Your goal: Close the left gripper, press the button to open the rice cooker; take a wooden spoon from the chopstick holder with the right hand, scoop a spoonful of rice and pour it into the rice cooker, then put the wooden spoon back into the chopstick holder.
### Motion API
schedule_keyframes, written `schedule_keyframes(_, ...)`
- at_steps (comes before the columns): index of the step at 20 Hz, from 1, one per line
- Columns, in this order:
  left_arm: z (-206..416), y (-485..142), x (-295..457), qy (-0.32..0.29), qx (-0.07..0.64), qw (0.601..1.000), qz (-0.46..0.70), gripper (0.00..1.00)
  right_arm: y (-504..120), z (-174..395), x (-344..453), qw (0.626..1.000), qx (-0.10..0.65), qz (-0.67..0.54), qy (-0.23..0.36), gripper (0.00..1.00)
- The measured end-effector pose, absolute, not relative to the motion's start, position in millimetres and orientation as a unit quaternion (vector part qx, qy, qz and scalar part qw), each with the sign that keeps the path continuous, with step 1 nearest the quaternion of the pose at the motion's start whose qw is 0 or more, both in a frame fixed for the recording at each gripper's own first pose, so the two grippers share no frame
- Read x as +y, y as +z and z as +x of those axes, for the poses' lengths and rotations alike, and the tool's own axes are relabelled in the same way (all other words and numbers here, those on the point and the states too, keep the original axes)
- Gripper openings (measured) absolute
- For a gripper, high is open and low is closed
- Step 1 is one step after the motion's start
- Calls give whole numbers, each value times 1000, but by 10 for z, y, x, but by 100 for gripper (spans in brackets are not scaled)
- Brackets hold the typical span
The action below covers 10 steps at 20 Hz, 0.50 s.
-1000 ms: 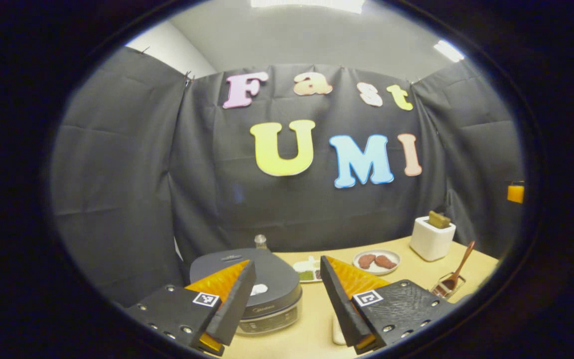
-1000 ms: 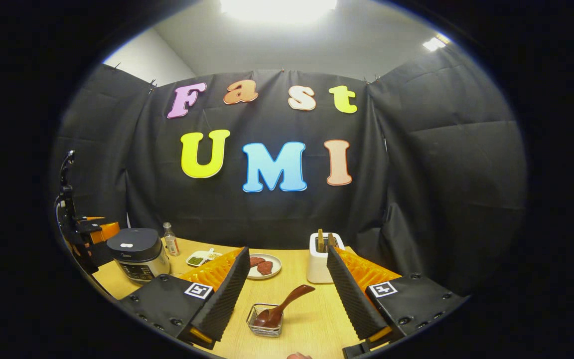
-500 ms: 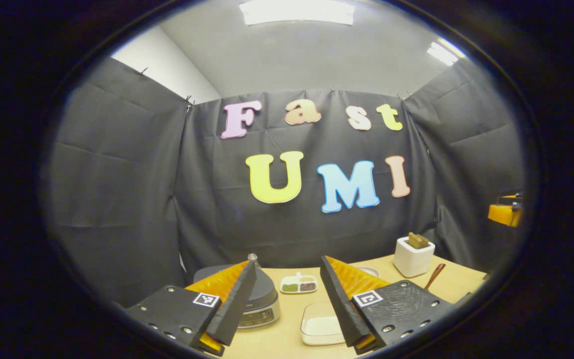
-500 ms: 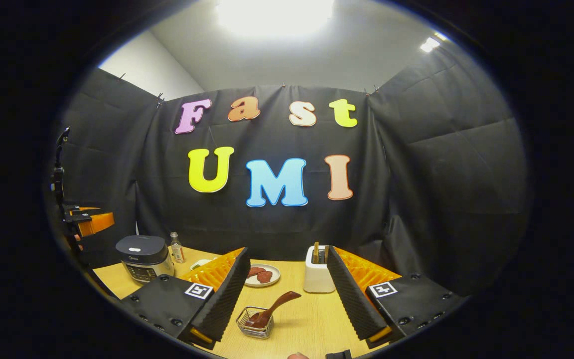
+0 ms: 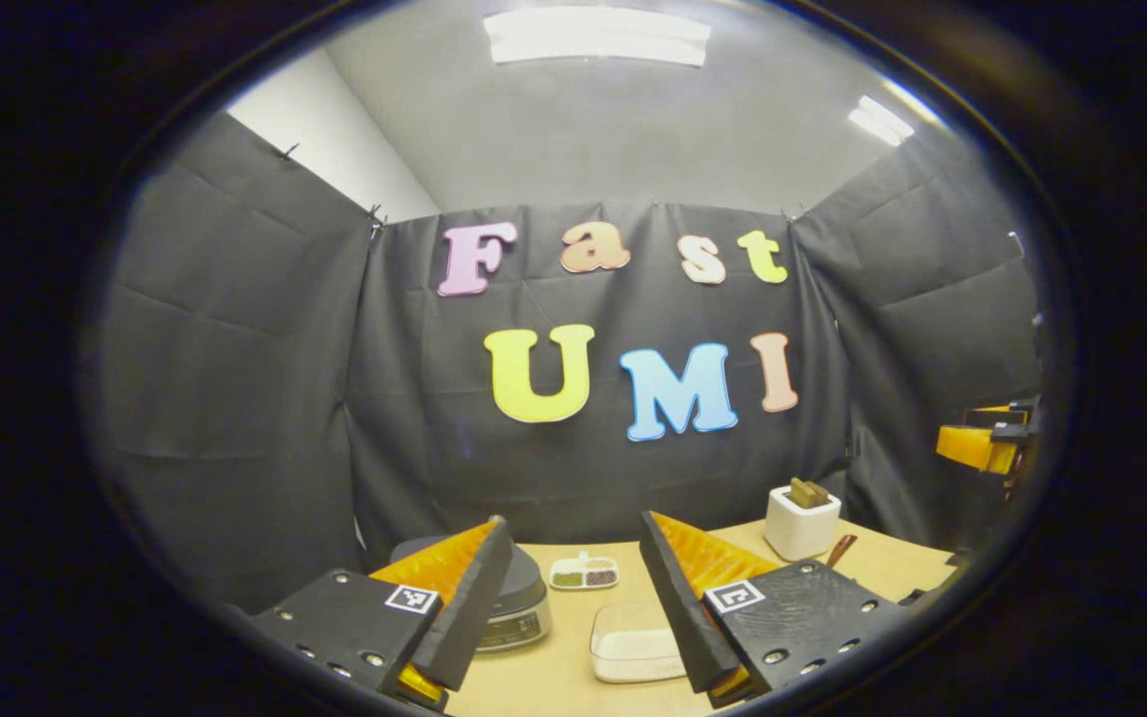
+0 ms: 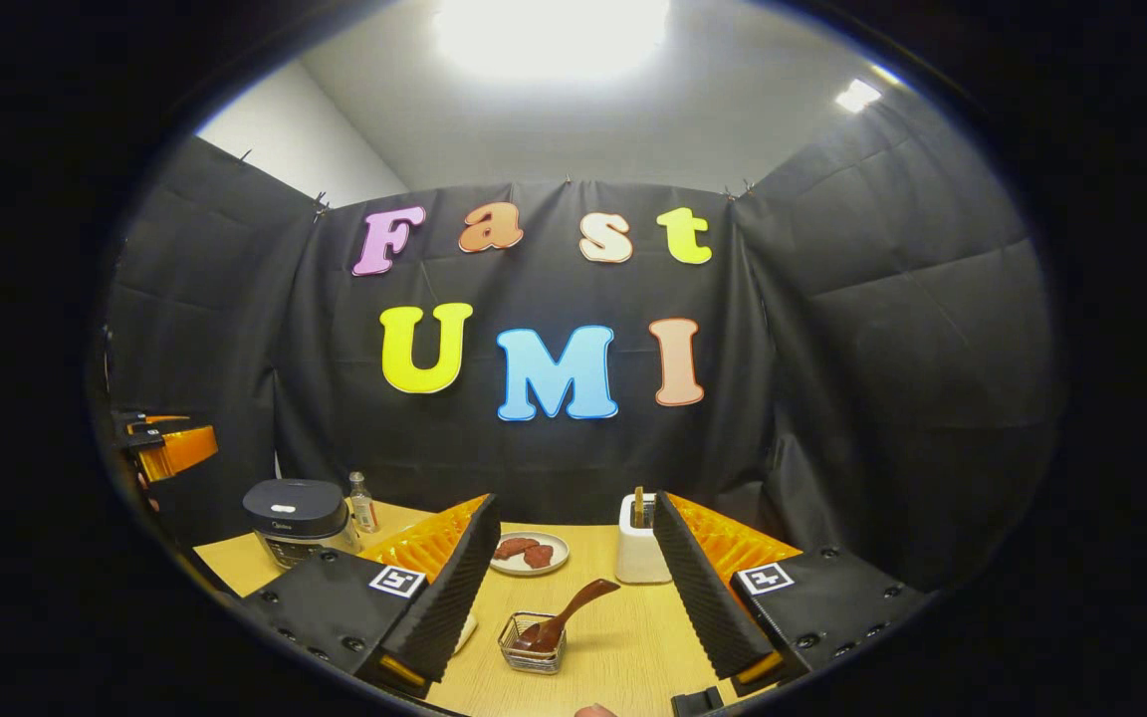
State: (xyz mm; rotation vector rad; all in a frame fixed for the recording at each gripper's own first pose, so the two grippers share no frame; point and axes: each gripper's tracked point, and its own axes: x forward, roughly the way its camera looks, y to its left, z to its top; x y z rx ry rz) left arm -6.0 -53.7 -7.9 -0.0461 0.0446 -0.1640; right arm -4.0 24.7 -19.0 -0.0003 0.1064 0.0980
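Nearest to us, the left tongs [image 5: 573,607] stand wide open and hold nothing. Just ahead, between their fingers, lies a clear shallow container of rice [image 5: 636,652] on the pale wooden surface [image 5: 554,682]. A little farther and toward the left finger sits the rice cooker [image 5: 519,602], a squat round appliance with a dark lid, still shut, and a light front panel. The left finger hides much of its lid, so we cannot see the button from here. We judge the left tongs are the nearer pair to the cooker, and they must first close, then travel forward, leftward and down onto the lid.

The right tongs [image 6: 573,597] are likewise wide open and empty. Close ahead, between their fingers, stands a small wire chopstick holder [image 6: 531,642]. In it rests the wooden spoon [image 6: 564,617], reddish brown, bowl down, its handle leaning up and away toward the right finger. Beyond it sit a plate [image 6: 529,553] and a white toaster [image 6: 639,543]. From these tongs, the cooker's lid shows a small pale patch, far off to the left.
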Motion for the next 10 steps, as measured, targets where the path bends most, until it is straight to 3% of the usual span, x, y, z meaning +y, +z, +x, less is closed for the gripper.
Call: schedule_keyframes(10, -190, -11, -167, -87, 13, 996, -18, 82, -135, -232, 477, 998, 52, -2, 36, 98)
